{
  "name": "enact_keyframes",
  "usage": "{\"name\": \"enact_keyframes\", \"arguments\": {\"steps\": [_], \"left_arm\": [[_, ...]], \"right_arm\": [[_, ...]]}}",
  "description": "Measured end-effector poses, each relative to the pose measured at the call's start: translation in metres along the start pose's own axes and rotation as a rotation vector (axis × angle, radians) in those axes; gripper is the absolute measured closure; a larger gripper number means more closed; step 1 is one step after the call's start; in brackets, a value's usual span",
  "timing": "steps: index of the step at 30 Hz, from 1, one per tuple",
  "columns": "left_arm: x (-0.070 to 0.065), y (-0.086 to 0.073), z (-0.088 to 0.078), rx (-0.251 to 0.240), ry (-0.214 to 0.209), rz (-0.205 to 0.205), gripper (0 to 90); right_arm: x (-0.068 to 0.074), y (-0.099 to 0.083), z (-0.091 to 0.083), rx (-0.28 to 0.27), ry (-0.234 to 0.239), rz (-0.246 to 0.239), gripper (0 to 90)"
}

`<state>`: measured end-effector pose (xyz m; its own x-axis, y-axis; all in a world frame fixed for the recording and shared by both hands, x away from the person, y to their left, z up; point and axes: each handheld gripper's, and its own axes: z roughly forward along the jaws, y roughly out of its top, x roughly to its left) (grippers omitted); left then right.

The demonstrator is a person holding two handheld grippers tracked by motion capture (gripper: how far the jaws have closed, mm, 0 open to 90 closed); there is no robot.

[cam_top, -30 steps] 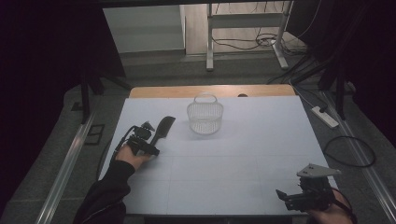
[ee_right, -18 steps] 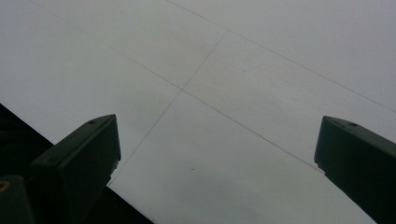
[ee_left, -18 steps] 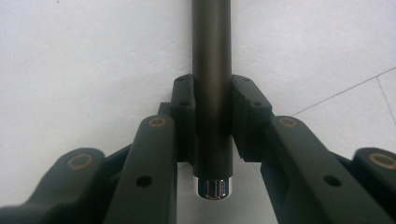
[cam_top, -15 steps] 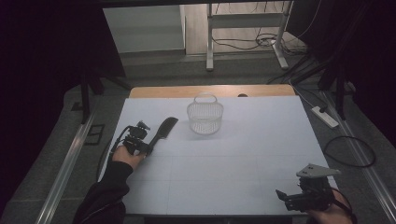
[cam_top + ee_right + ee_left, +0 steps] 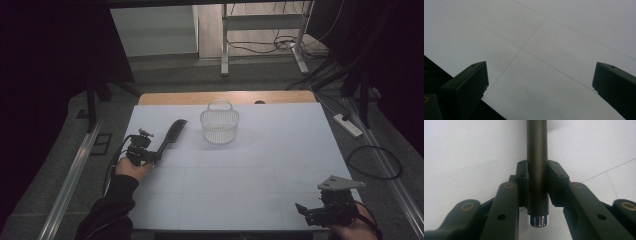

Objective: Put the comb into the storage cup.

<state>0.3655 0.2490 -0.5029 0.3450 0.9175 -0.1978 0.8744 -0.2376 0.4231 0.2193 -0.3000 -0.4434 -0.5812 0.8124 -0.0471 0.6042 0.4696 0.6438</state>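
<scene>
A dark long-handled utensil lies slanted on the white table at the left, its wider end pointing to the far right. My left gripper is shut on the near end of its handle. In the left gripper view the round brown handle with a chrome end cap runs up between the jaws, and the left gripper is pressed to it on both sides. At the table's near right corner my right gripper is open, holding nothing. The right gripper has its jaws wide apart over bare table.
A white wire basket with a hoop handle stands upright at the far middle, to the right of the utensil's tip. A wooden strip borders the far edge. On the floor lie a power strip and cables at the right.
My left hand and gripper have shifted a little to the left, and the utensil's far end has moved slightly with it. The right gripper has stayed put.
</scene>
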Motion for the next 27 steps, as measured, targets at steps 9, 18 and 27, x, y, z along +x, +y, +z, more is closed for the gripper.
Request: {"name": "enact_keyframes", "arguments": {"steps": [9,18,27], "left_arm": [[-0.004,-0.006,-0.014,-0.085,-0.009,0.020,72.3],[-0.009,-0.011,-0.024,-0.151,-0.024,0.031,72.3],[-0.020,-0.016,-0.037,-0.215,-0.028,0.062,72.3]], "right_arm": [[0.000,0.000,0.000,-0.004,0.001,-0.001,0.8],[0.000,0.000,-0.001,-0.006,0.000,-0.002,0.8],[0.000,0.000,-0.001,-0.012,0.000,0.001,0.6]]}}
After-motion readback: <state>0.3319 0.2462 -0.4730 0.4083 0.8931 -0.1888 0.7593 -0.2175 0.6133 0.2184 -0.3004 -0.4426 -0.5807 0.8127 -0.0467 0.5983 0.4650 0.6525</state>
